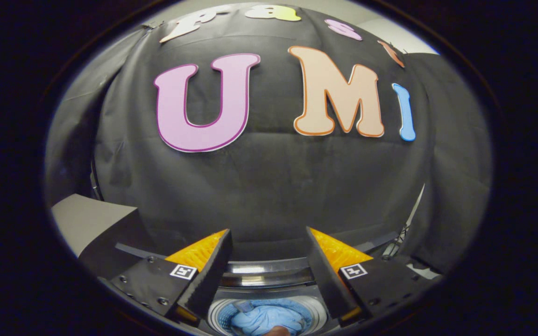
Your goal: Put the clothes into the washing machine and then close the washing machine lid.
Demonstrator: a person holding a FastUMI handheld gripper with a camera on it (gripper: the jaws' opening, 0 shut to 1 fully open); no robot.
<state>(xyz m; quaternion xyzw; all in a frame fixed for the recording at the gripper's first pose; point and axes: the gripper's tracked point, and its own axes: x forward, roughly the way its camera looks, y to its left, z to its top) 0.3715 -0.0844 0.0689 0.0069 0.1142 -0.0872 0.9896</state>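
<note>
Gripper view: fingers (213, 275) are spread wide w/ nothing held, gripper (269, 273) hanging above the machine. Clothes (264, 319), a blue bundle, are seen low between the fingers, already lying inside the washing machine drum (313, 310); no long axis can be made out. Just ahead, the machine's curved dark rim (269, 275) spans the gap. Lid (91, 224) is judged to be the grey panel raised beyond the left finger, so closing is likely what remains. Black booth cloth (269, 186) stands farthest back.

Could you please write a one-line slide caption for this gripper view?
Open gripper poised above the round washing machine drum, with light-blue clothes lying inside, between its fingers.
</note>
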